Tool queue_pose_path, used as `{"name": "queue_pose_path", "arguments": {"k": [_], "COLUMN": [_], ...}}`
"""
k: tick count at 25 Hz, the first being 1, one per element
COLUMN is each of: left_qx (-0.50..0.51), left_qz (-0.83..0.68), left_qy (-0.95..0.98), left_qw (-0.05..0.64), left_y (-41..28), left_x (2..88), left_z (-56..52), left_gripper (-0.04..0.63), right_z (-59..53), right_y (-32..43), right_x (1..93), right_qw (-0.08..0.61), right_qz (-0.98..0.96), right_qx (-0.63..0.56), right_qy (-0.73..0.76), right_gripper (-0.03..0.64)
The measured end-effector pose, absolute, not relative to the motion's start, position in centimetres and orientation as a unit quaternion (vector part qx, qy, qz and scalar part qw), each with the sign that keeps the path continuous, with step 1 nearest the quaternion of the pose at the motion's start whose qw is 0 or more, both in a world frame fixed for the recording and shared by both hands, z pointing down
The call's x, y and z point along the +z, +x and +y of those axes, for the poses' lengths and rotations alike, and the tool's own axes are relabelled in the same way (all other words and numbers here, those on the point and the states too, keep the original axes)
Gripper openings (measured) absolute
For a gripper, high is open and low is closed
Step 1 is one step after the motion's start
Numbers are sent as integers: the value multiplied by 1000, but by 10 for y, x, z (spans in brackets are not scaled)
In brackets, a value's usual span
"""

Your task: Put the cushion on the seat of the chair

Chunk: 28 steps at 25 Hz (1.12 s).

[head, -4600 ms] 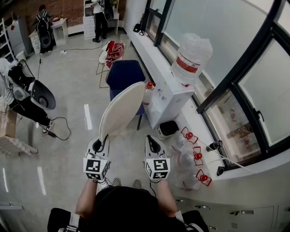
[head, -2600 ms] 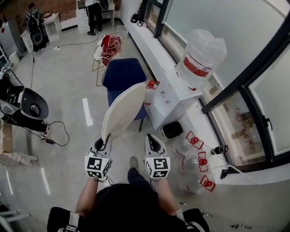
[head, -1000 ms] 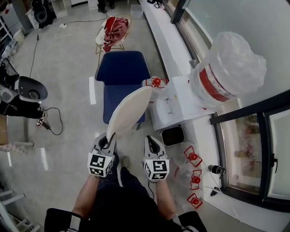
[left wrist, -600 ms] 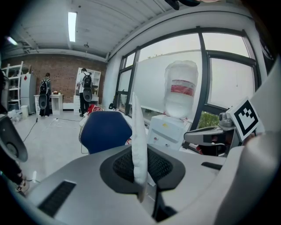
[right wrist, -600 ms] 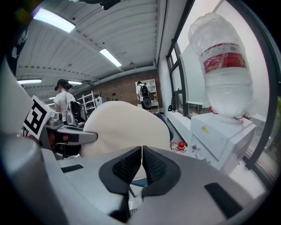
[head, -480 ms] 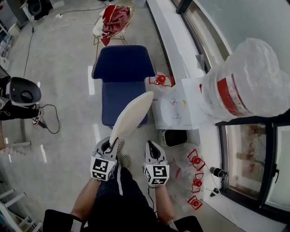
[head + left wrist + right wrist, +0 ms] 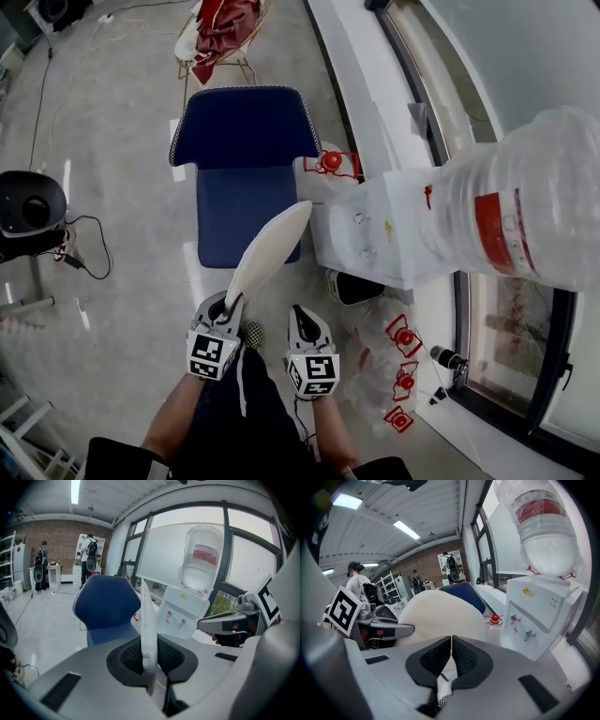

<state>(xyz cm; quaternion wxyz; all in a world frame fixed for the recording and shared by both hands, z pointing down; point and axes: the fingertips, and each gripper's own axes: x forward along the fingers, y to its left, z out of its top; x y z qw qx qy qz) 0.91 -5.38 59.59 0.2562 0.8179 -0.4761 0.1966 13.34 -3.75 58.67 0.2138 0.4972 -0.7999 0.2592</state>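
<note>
A flat white cushion (image 7: 267, 248) stands on edge in the air, slanting up to the right above the near part of a blue chair's seat (image 7: 246, 214). My left gripper (image 7: 225, 307) is shut on the cushion's near lower edge; in the left gripper view the cushion (image 7: 149, 634) runs up thin between the pads. The right gripper (image 7: 302, 322) hangs beside it to the right, shut with nothing in it. From the right gripper view the cushion (image 7: 440, 616) shows broadside ahead, with the chair's back (image 7: 464, 595) behind it.
A white water dispenser (image 7: 380, 230) with a large bottle (image 7: 511, 216) stands right of the chair. A black bin (image 7: 354, 286) sits below it, with red-capped items (image 7: 405, 336) on the floor. A red-draped chair (image 7: 220, 28) is behind. Cables (image 7: 80, 248) trail at left.
Both grippers have sunk and come closer to the blue chair, carrying the cushion along; its far tip now hangs over the seat's near right part.
</note>
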Motion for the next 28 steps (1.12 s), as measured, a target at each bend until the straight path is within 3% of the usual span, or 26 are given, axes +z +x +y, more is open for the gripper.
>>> {"name": "queue_pose_path", "arguments": {"k": [28], "left_qx": [197], "left_qz": [-444], "left_qy": [819], "left_qw": [307], "left_y": [20], "left_x": [694], "left_z": [-131], "left_gripper": [48], "right_z": [-95], "right_y": [130], "right_x": [666], "right_qw": [240], "right_qz": [-771], "right_qx": [301], "right_qy": [507], "right_gripper": [29]}}
